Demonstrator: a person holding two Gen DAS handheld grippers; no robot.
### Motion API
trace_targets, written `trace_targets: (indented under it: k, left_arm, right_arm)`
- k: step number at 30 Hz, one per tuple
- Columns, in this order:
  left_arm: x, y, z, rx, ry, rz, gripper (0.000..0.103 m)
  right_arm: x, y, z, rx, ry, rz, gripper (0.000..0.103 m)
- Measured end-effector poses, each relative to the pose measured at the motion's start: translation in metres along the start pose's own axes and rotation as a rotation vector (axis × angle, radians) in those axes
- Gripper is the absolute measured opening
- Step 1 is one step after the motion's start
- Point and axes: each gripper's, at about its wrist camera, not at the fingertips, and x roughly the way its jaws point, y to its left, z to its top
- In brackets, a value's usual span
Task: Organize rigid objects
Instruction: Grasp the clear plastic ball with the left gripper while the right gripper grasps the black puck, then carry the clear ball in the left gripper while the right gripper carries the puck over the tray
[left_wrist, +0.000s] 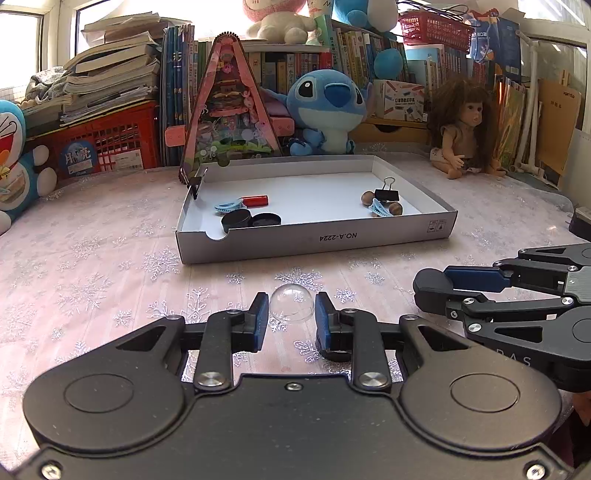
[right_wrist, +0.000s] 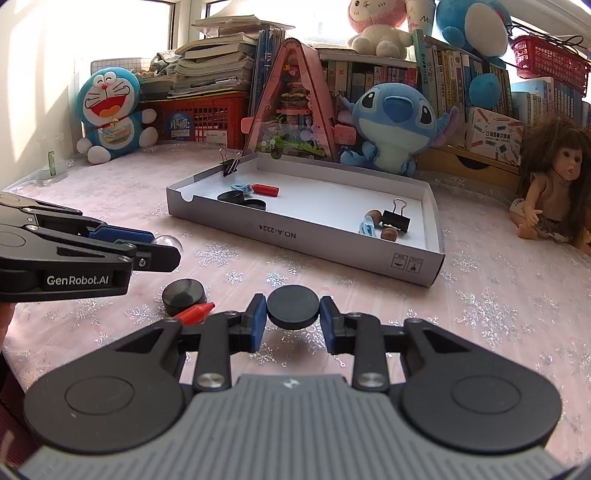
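Spanning both views, the counter (left_wrist: 92, 266) wore a pinkish cloth patterned with glittery snowflakes. On it lay a shallow rectangular cardboard tray (right_wrist: 306, 236), grey outside and white inside, with a black binder clip (right_wrist: 229, 162) on its far rim. Inside were two black round lids (left_wrist: 251, 219), a red cylinder (left_wrist: 255, 201) and a pale blue clip (left_wrist: 227, 206) at one end; a second binder clip (left_wrist: 386, 192), two brown nuts (left_wrist: 380, 203) and another blue clip (left_wrist: 378, 208) at the other. The left claw (left_wrist: 291, 314) was clenched on a clear glassy dome (left_wrist: 291, 303) near the cloth. The right claw (right_wrist: 293, 317) gripped a matte black disc (right_wrist: 293, 306) edgewise. Beside it lay a black puck (right_wrist: 183, 295) and a red peg (right_wrist: 194, 314).
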Motion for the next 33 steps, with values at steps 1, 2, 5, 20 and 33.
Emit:
trace_targets:
  k: [1, 2, 5, 20, 33]
  left_arm:
    - [0.001, 0.0, 0.002, -0.003, 0.0, 0.0, 0.025]
    - [0.002, 0.0, 0.002, -0.006, 0.0, -0.001, 0.025]
    - [0.004, 0.003, 0.008, -0.029, 0.001, -0.01, 0.025]
    - [0.022, 0.013, 0.045, -0.063, -0.021, 0.013, 0.025]
    - [0.067, 0.051, 0.108, -0.16, 0.004, -0.016, 0.025]
  right_arm:
    - [0.0, -0.001, 0.001, 0.0, 0.0, -0.005, 0.036]
    - [0.0, -0.001, 0.002, 0.001, -0.003, -0.008, 0.036]
    - [-0.001, -0.005, 0.006, 0.014, -0.011, -0.015, 0.036]
    - [0.009, -0.026, 0.03, 0.089, -0.045, -0.044, 0.036]
    - [0.035, -0.08, 0.078, 0.25, -0.036, -0.057, 0.036]
